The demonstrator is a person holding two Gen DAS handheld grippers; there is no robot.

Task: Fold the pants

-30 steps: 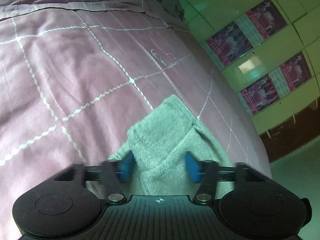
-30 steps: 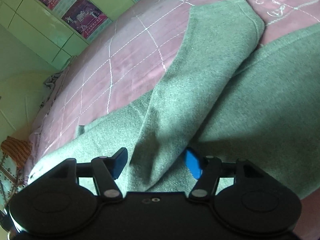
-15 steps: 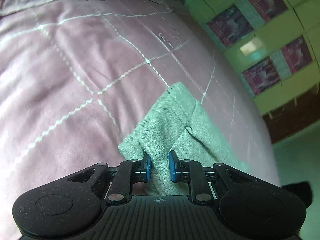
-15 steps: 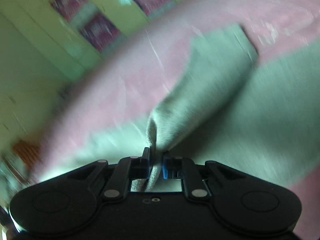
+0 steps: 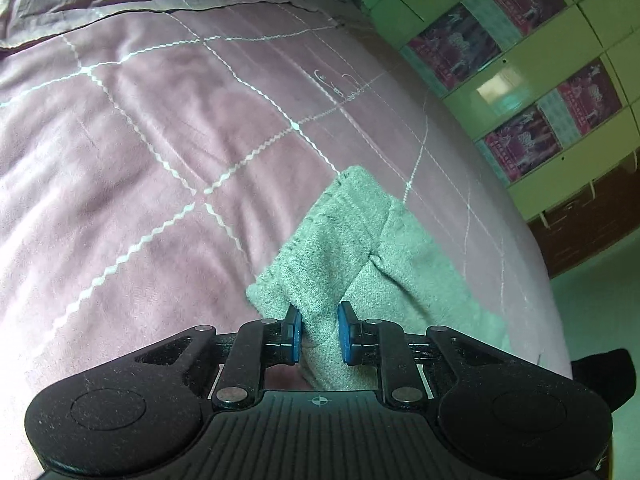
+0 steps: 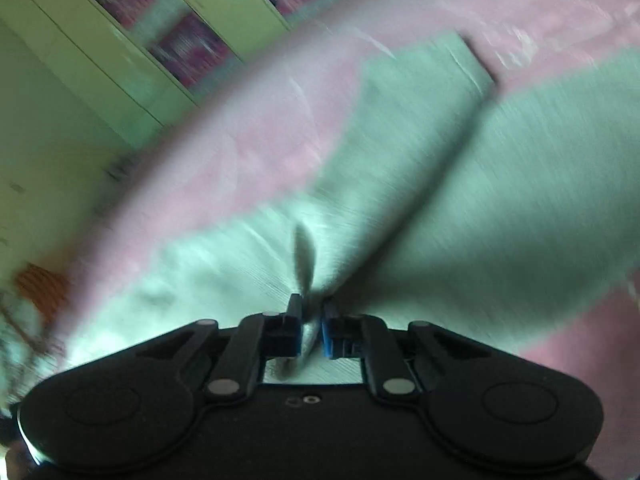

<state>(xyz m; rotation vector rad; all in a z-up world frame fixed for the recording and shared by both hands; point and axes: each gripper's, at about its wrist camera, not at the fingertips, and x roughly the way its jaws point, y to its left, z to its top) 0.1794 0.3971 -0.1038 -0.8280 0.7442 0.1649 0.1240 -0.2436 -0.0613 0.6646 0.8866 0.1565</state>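
Since a second ago, both your hand-held grippers closed: left hand-held gripper (image 5: 319, 334) pinches the pants (image 5: 344, 240) hem, right hand-held gripper (image 6: 310, 328) clamps a fold. Pants lie on the bed (image 5: 140, 140). Lifting appears underway; next, carry the leg across evenly.

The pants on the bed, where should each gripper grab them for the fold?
Pinch the pants at the edges, from the bed's side: left gripper on the bunched leg end, right gripper on the raised ridge, which stands clear of the flat cloth.
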